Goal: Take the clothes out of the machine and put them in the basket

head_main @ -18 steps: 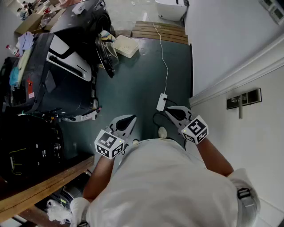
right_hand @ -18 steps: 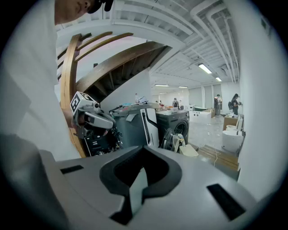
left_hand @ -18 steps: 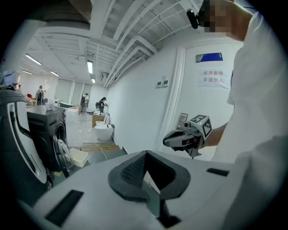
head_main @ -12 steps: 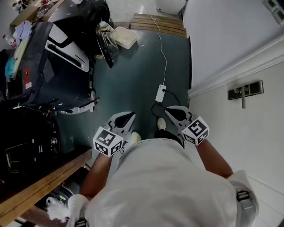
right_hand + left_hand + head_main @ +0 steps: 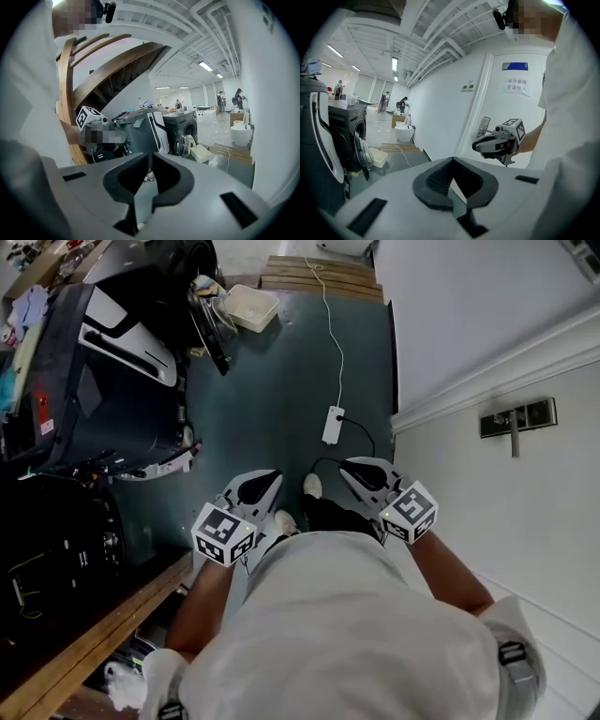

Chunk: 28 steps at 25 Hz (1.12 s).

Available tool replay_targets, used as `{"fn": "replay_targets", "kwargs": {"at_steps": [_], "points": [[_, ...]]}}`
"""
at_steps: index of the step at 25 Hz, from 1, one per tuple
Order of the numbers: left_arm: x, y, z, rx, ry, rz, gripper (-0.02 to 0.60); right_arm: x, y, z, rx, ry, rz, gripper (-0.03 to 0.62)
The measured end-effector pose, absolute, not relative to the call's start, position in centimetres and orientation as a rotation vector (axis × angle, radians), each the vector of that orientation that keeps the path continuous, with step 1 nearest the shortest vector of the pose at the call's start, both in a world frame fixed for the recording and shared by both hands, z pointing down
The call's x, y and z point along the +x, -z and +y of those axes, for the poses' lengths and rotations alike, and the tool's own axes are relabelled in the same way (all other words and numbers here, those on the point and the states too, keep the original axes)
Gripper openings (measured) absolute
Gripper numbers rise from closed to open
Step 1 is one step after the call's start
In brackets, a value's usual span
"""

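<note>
Far ahead of your left gripper (image 5: 265,486), and off to its left, stands the washing machine (image 5: 187,124). Its round door (image 5: 211,329) is swung open into the aisle, so the drum is ready to reach into. The clothes are too small to make out from here. I judge they are inside the drum, since the white basket (image 5: 251,307) looks bare. It sits on the floor just beside that door, which makes for a short carry.

Your left gripper has its jaws pressed together with nothing between them, and it tips slightly toward the floor. That reads as a carrying pose, not a reach.

Ahead of both tips, a white power strip (image 5: 332,425) and its cable lie across the green floor (image 5: 281,399), so watch your step as you approach.

Your right gripper (image 5: 354,472) is likewise pinched closed and empty. It is level with the left one and apart from it, with the white wall close on its right.

Both claws are well short of the machine. In my judgement the unloading has not begun, and you will need to close in and spread the jaws first.
</note>
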<state>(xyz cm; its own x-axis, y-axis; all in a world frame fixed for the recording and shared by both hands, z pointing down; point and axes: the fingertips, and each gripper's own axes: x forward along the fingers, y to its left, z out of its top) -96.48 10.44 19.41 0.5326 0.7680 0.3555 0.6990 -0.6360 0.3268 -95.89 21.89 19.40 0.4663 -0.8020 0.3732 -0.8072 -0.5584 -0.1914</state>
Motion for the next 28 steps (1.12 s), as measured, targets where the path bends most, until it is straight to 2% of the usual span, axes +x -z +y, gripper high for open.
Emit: {"fn": "replay_targets", "kwargs": {"at_steps": [5, 11, 23, 24, 28], "points": [[-92.5, -18.5, 12.0, 2.619, -0.726, 1.283, -0.003, -91.0, -19.9, 23.0, 2.674, -0.675, -1.458, 0.058], [-86.6, -18.1, 14.3, 2.649, -0.750, 1.290, -0.003, -84.0, -19.4, 25.7, 2.714, -0.636, -1.438, 0.060], [-78.5, -18.1, 18.8, 2.583, -0.774, 1.426, -0.003, -75.8, -20.6, 29.9, 2.803, -0.633, -1.303, 0.060], [-77.5, -18.5, 18.6, 2.576, -0.771, 1.428, -0.003, -74.8, -21.0, 29.9, 2.804, -0.639, -1.289, 0.082], [-72.9, -19.4, 16.7, 2.559, -0.755, 1.452, -0.003, -70.0, -21.7, 28.6, 2.795, -0.666, -1.223, 0.097]]}}
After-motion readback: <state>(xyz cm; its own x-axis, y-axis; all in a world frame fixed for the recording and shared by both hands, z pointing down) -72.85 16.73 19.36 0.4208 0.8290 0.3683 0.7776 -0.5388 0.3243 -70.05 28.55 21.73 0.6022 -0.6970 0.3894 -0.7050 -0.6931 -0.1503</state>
